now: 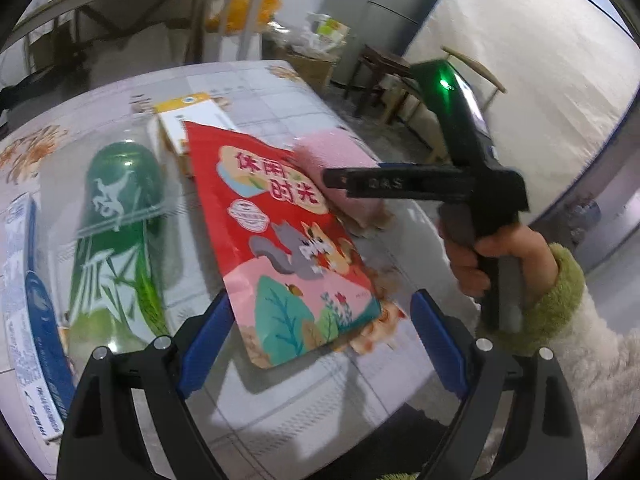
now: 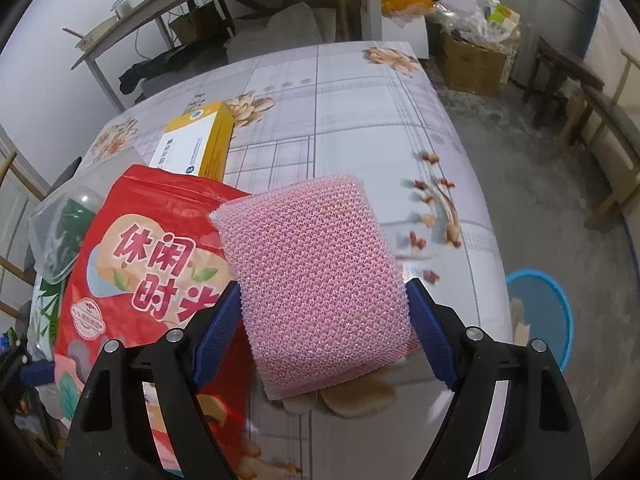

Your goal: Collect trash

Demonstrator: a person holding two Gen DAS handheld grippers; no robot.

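**Pink sponge between the right jaws, red snack bag lying flat on the table**

The landmark is the red snack bag, which lies flat on the flowered tablecloth with its printed face up.

The right gripper points down at the table with a pink mesh sponge between its 2 blue pads. The sponge fills the whole gap, and both pads sit against its side edges, so the jaws are closed on it at a wide setting. The sponge's left edge overlaps the right side of the red snack bag; whether it is lifted clear of the cloth cannot be told. From the left wrist view the same sponge shows at the bag's far right edge, partly behind the right gripper's black finger, with the person's hand and a green fuzzy cuff on the handle.

The left gripper hangs over the near end of the red snack bag with its jaws spread wide and nothing gripped; the bag's lower corner lies beneath the gap, untouched by the pads.

Left of the bag lies a clear plastic bottle with a green label. Beyond the bag's top edge sits a yellow and white carton. Well to the right of the bag, on the floor off the table edge, stands a blue bin.
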